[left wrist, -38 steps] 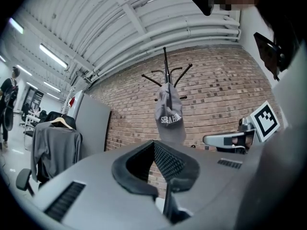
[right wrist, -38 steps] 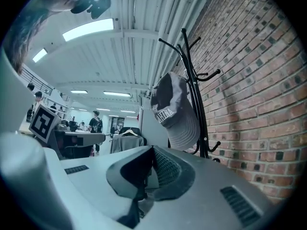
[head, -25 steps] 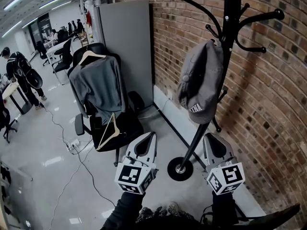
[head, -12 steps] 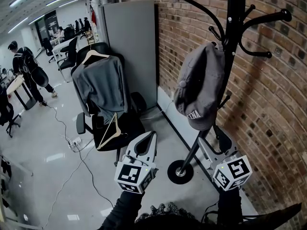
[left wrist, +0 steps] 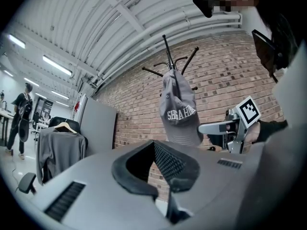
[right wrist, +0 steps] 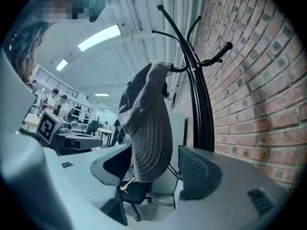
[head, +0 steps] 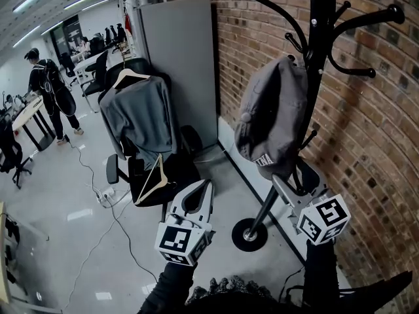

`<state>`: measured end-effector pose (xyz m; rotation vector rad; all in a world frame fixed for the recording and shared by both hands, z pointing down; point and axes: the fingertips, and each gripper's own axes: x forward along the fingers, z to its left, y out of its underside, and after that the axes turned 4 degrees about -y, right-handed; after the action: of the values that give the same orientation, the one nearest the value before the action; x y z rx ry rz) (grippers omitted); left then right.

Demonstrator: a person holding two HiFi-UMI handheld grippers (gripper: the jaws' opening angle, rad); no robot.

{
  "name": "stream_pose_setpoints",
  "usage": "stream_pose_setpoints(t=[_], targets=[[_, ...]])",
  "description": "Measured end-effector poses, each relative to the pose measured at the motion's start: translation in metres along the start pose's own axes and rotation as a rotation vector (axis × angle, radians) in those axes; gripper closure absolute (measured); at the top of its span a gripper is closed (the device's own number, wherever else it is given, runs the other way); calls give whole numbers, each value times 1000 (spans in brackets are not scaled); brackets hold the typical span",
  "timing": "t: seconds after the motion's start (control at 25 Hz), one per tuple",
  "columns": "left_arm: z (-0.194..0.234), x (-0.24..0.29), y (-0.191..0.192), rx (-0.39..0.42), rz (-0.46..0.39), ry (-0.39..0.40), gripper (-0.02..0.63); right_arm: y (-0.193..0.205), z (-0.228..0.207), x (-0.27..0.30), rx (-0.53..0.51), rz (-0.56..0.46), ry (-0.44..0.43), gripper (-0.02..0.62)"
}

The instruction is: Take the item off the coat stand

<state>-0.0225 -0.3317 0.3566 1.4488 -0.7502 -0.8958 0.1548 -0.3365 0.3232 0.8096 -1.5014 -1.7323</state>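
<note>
While the grey cap (head: pixel 272 120) hangs from a hook of the black coat stand (head: pixel 319 64) against the brick wall (head: pixel 380 136) on the right, the right hand-held gripper (head: pixel 296 176) sits at the cap's lower edge. Its jaws are opening with the brim between them, and a gap shows beside the right pad. The left hand-held gripper (head: pixel 207 186) is to the left, apart from the cap, with its jaws together on nothing. Farther left, a grey garment (head: pixel 139 120) hangs over an office chair (head: pixel 160 175).
</note>
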Motion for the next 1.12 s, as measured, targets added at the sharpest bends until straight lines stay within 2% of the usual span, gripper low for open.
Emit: stream_pose_setpoints(t=[0.24,0.56,0.88,1.04,1.12], targets=[[7,-5,3,-7,2,-25,598,3,9,13,-13,-1,-68,307],[16,-10,4,1,6,-55,598,-3,22,24,-27,-27,-97,315],[23,-16,3,6,10,-70,598,-10,47,27,-27,-65,-172,424],[22,-16,3,10,13,-63,598,-11,51,28,12,-80,-165,555],[21,-16,3,12,13,-60,598,-11,48,28,44,-86,-160,561]])
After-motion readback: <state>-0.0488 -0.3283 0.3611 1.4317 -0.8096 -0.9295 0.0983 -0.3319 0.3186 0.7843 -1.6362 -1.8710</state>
